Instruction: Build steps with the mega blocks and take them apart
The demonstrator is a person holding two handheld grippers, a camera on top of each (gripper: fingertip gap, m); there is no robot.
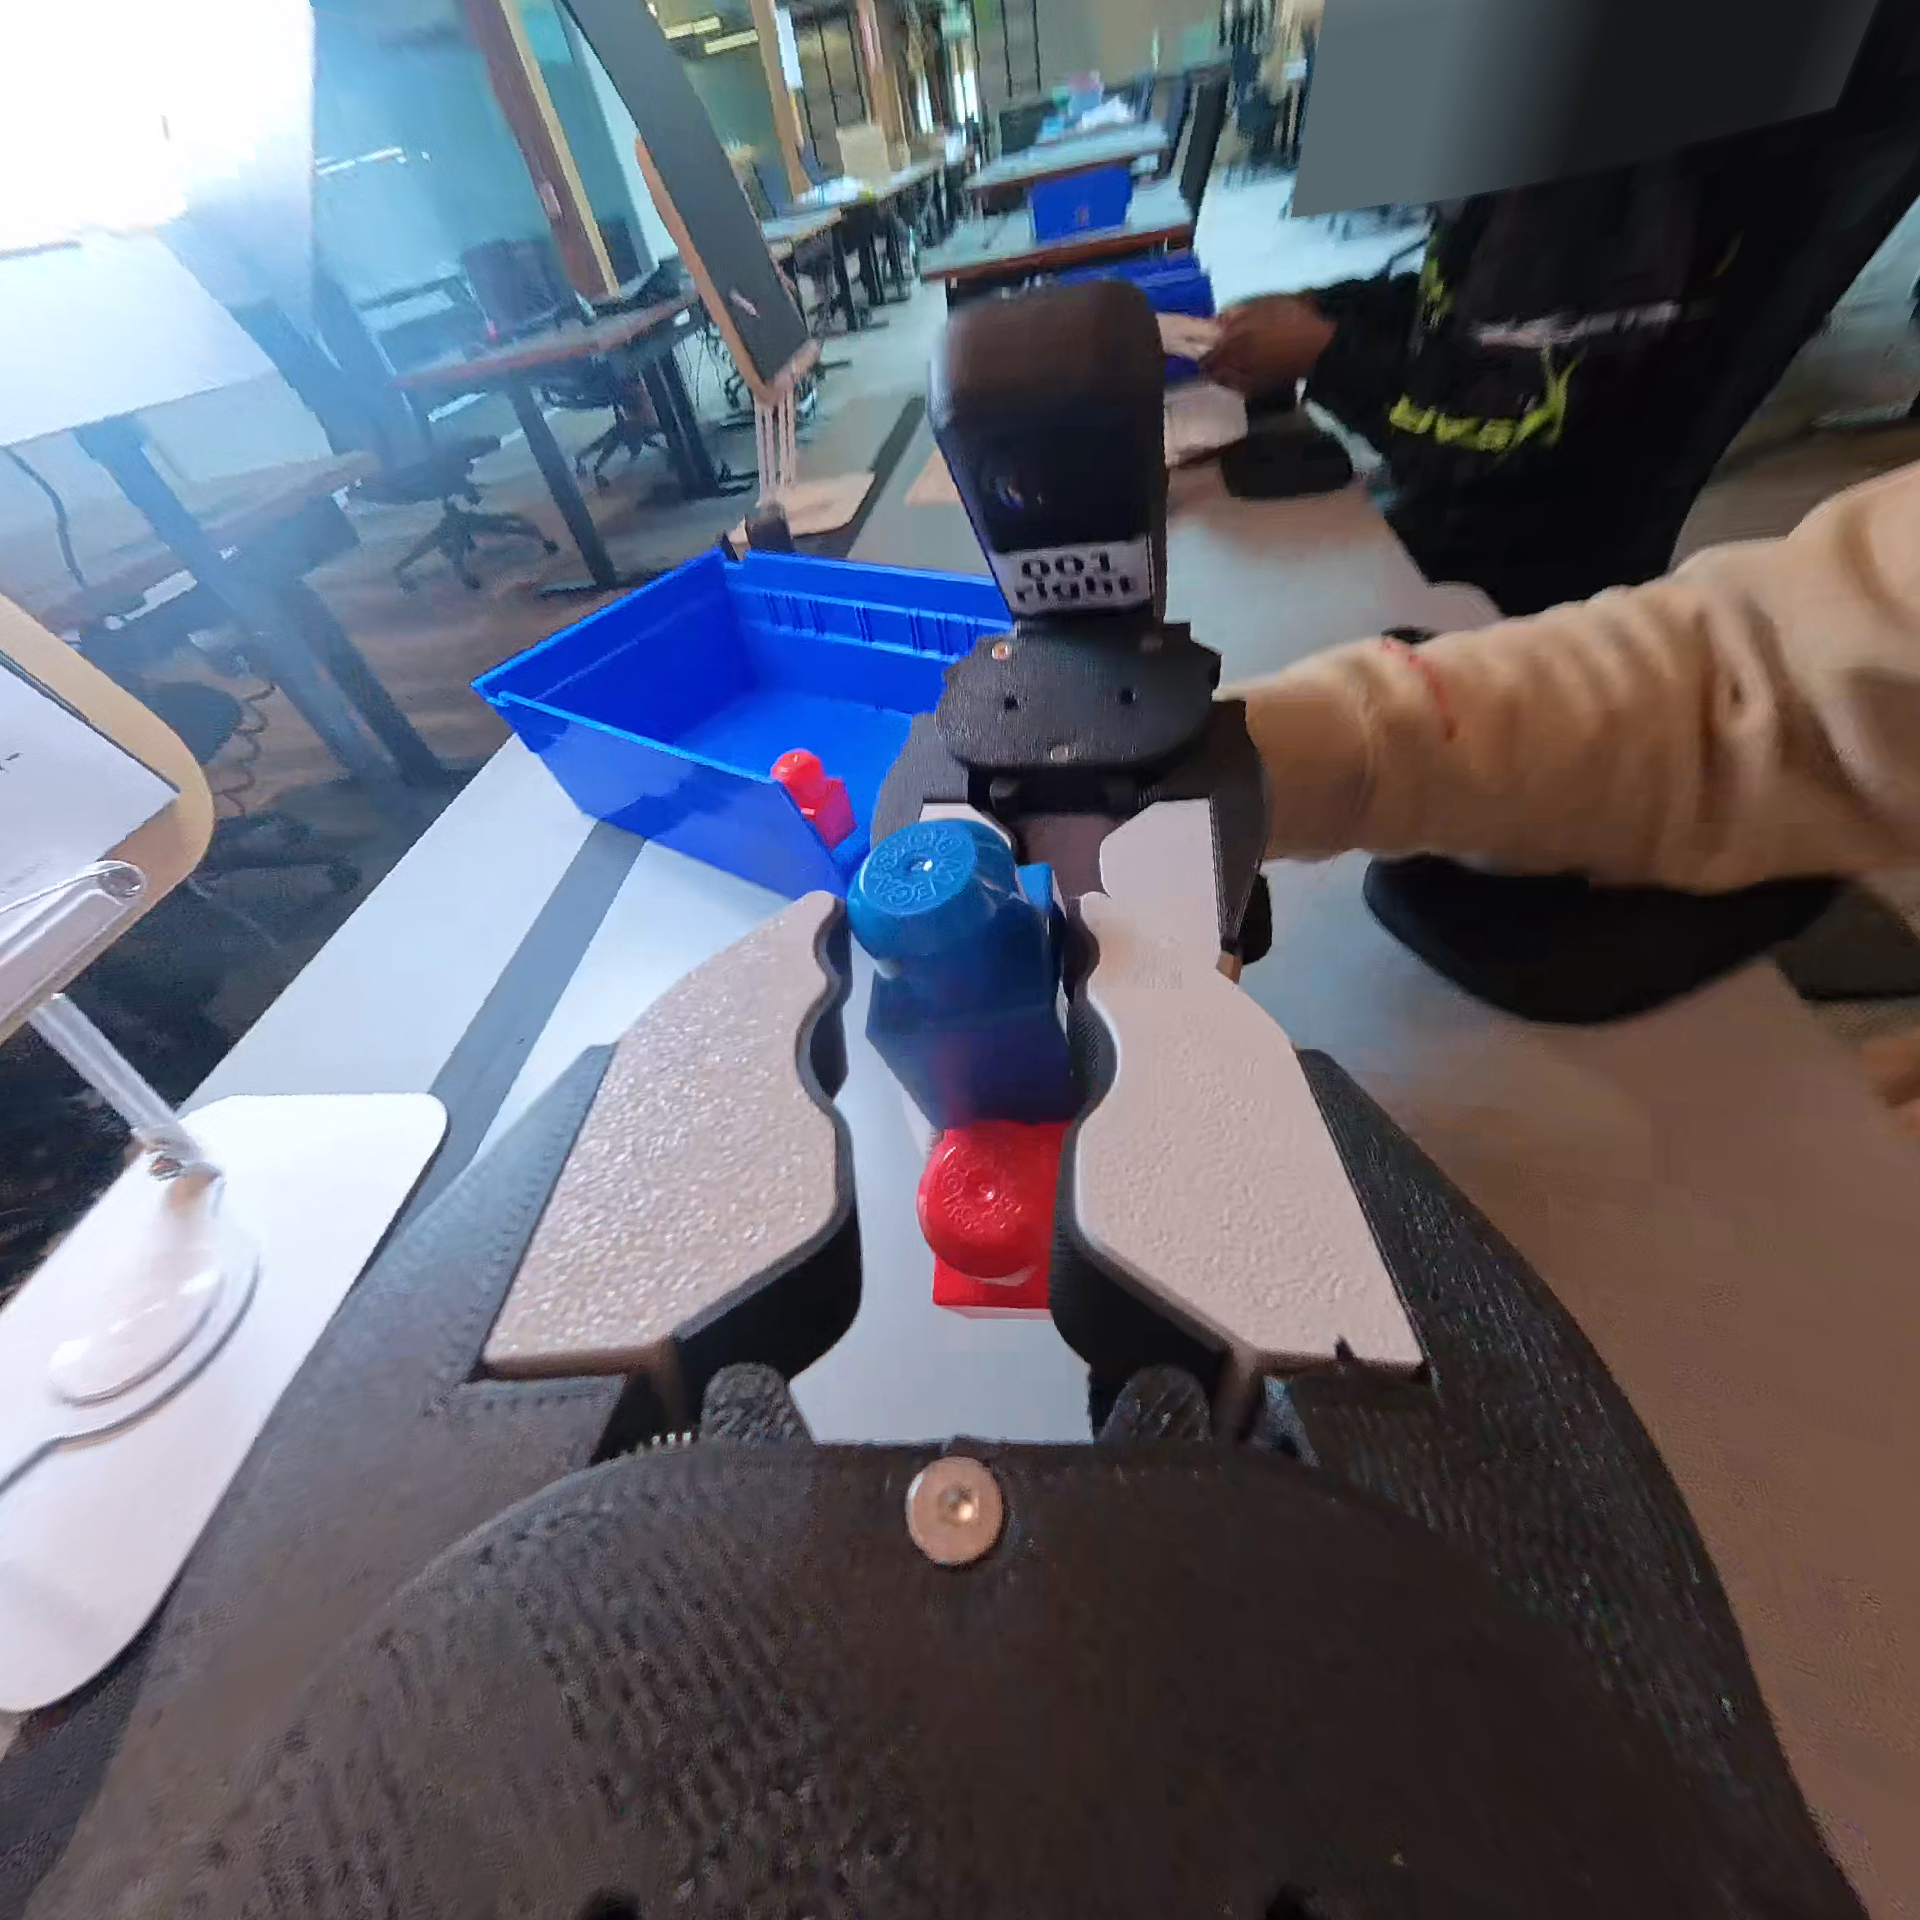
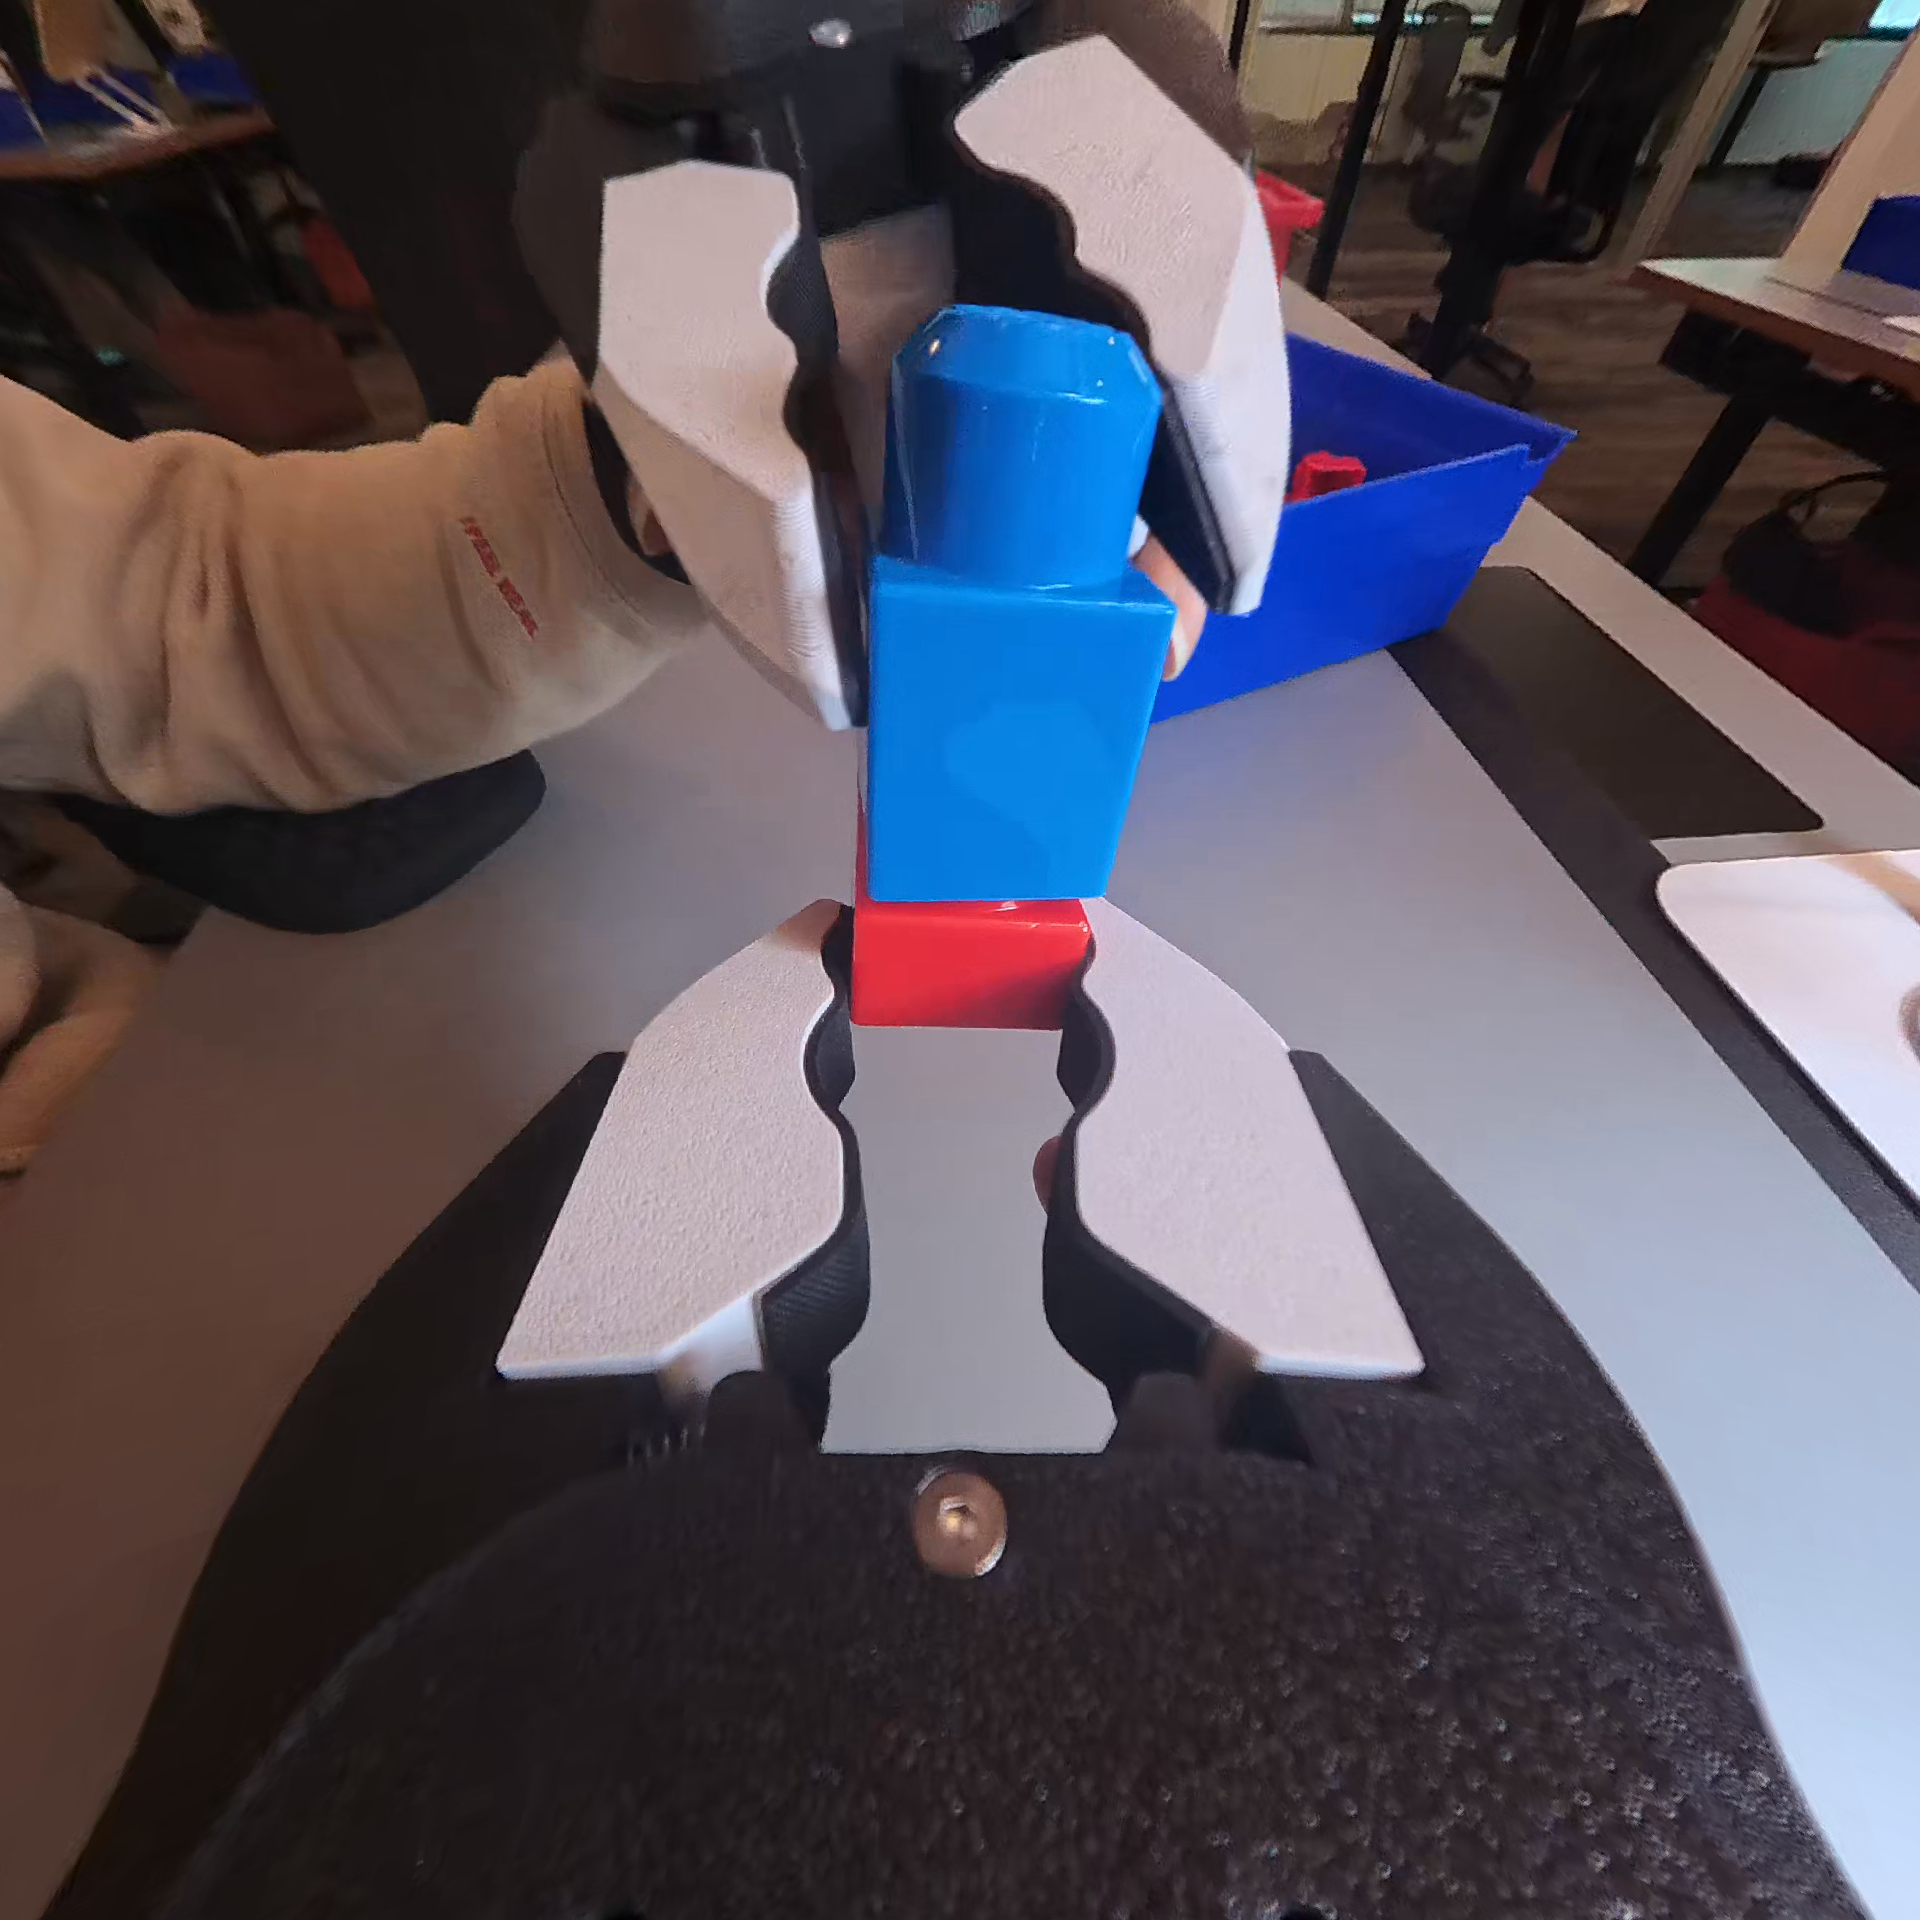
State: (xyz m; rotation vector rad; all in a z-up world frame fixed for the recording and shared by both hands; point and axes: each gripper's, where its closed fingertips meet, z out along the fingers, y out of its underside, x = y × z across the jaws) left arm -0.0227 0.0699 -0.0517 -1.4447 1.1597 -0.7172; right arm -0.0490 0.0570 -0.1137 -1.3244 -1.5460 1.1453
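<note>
A blue single-stud mega block [image 1: 966, 1018] sits on one end of a red block [image 1: 987, 1216], whose other stud is bare. My left gripper [image 1: 956, 925] is shut on the blue block, with its fingertips at the blue stud. In the right wrist view the blue block [image 2: 1008, 727] stands slightly tilted on the red block [image 2: 966, 966]. My right gripper [image 2: 961, 945] is shut on the red block from the opposite side, low over the grey table [image 2: 1351, 987]. The two grippers face each other.
A blue bin [image 1: 644, 707] stands on the table behind the blocks, with a red block [image 1: 800, 774] inside. It also shows in the right wrist view [image 2: 1403, 540]. A white stand base [image 1: 208, 1299] is at the left. A person in dark clothes [image 1: 1558, 395] stands at the far side. About 7 centimetres separates my left fingertips from my right.
</note>
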